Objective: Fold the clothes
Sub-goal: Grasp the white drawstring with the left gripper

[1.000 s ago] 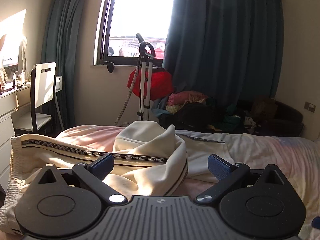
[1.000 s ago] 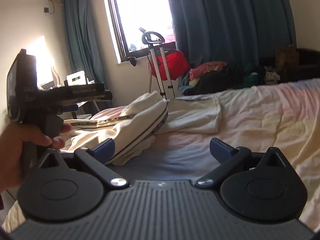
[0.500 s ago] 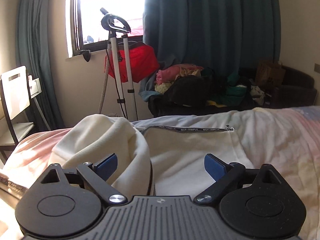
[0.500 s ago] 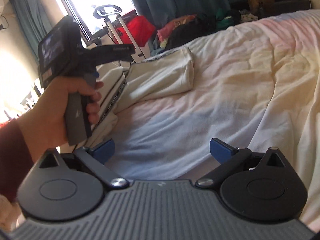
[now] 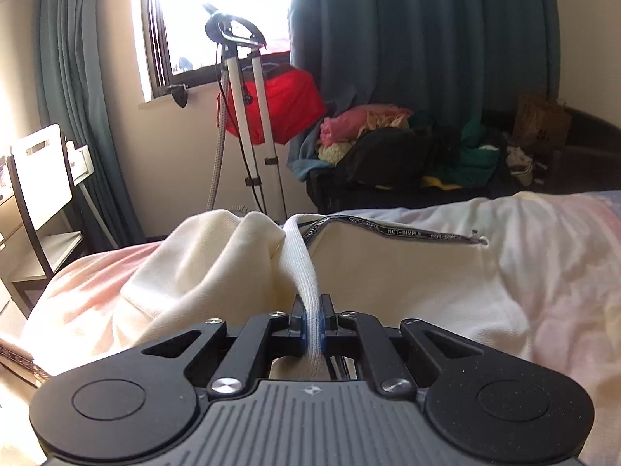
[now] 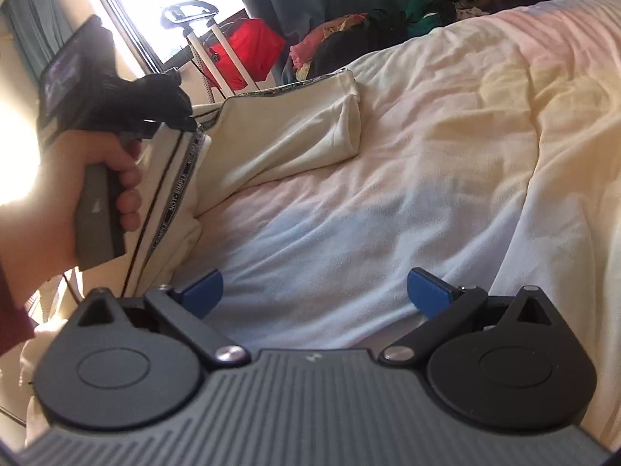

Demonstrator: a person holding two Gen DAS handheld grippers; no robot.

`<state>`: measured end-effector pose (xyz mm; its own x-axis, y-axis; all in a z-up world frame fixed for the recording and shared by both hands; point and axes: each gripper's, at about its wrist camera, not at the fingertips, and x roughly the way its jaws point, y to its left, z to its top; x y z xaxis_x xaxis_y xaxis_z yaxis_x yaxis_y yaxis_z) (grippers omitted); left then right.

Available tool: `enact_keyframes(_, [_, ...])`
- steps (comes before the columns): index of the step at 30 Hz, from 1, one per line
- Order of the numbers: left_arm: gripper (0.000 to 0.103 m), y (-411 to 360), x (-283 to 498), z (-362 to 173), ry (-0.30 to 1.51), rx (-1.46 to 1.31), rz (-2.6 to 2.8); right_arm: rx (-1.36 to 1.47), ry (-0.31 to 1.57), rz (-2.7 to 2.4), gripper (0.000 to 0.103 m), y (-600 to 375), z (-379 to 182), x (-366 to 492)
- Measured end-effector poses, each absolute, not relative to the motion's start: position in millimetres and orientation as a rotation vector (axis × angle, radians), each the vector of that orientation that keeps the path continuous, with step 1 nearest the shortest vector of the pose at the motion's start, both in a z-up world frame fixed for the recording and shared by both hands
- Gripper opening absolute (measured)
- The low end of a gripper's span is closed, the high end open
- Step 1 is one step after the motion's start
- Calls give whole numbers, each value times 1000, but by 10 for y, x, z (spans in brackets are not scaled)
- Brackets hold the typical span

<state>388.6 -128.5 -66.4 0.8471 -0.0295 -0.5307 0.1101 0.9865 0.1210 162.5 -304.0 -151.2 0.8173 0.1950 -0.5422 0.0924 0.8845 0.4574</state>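
Note:
A cream garment (image 5: 396, 272) with a black "NOT-SIMPLE" tape trim lies crumpled on the bed. In the left wrist view my left gripper (image 5: 311, 310) is shut on a white ribbed band of this garment, and the band runs up from between the blue pads to the bunched cloth. The right wrist view shows the same garment (image 6: 291, 139) at the upper left. There a person's hand (image 6: 58, 194) holds the left gripper (image 6: 186, 120) at the garment's trimmed edge. My right gripper (image 6: 314, 291) stands open over bare bedding, apart from the garment, with nothing between its fingers.
The bed cover (image 6: 465, 155) is pale and rumpled, stretching right and forward. Beyond the bed stand a white chair (image 5: 42, 178), a garment steamer pole (image 5: 248, 116) with a red bag (image 5: 287, 105), and a dark sofa piled with clothes (image 5: 407, 147) under teal curtains.
The left gripper moved right along the garment and closed on the ribbed band. The right gripper tilted down toward the bedding, staying open.

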Motion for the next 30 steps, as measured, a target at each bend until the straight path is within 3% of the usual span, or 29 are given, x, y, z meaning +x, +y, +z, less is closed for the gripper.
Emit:
enact_keyframes(8, [5,-741,2579,-76,465,120,-213,456,527,54,103,-3021,-1240,1339])
enact_keyframes(18, [5,-89,1026,-369,474,-7,-271,915,461,264,103,-3424,-1267,1066])
enact_keyframes(30, [5,752,989,-481,499,-440,-250,1103,583,265,100,-3381,-1698,1353])
